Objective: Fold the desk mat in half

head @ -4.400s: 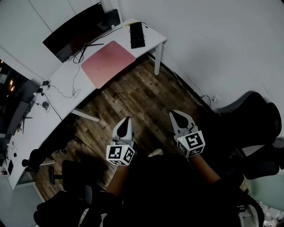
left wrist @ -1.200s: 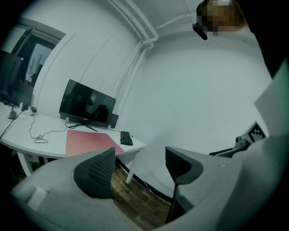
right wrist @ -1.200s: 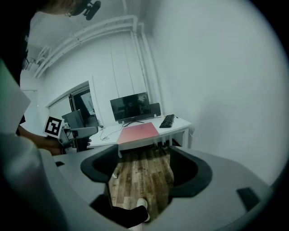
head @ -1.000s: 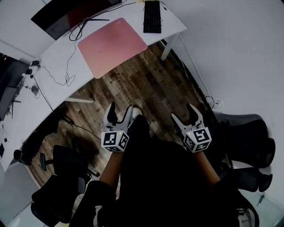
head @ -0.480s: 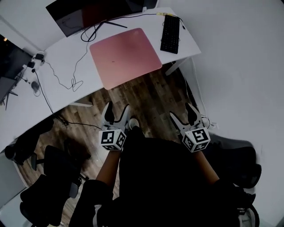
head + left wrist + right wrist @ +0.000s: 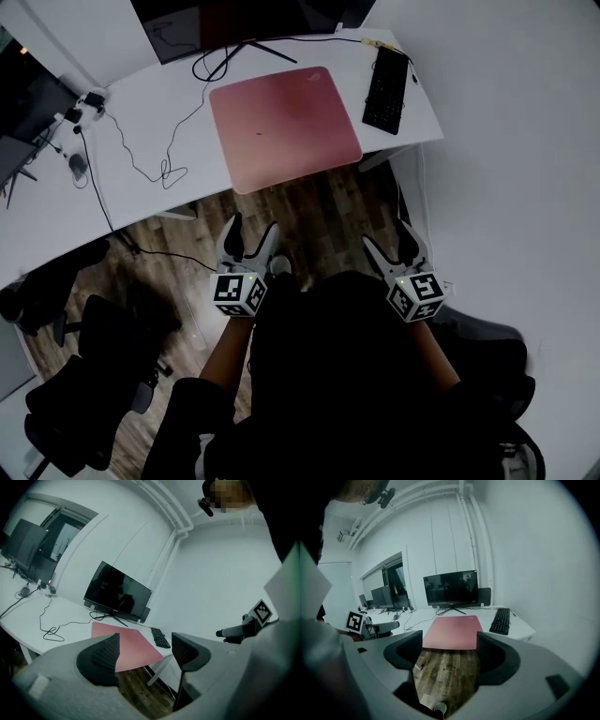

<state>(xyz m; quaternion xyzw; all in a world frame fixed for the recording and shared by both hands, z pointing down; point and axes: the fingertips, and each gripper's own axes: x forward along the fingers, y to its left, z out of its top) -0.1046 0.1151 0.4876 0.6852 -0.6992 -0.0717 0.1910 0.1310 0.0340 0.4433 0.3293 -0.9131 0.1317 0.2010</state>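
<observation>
Although my left gripper [image 6: 248, 234] and right gripper [image 6: 398, 234] both gape wide with nothing between their jaws, the pink desk mat [image 6: 286, 127] lies flat and unfolded on the desk [image 6: 141, 122] well ahead of them. By my judgement, reaching, gripping and folding all remain.

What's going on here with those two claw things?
A person stands back from a white desk, holding a gripper in each hand. The left gripper and right gripper are both open and empty. A pink desk mat lies flat and unfolded on the desk, keyboard beside it, monitor behind. Neither gripper touches it; folding has not begun.
</observation>
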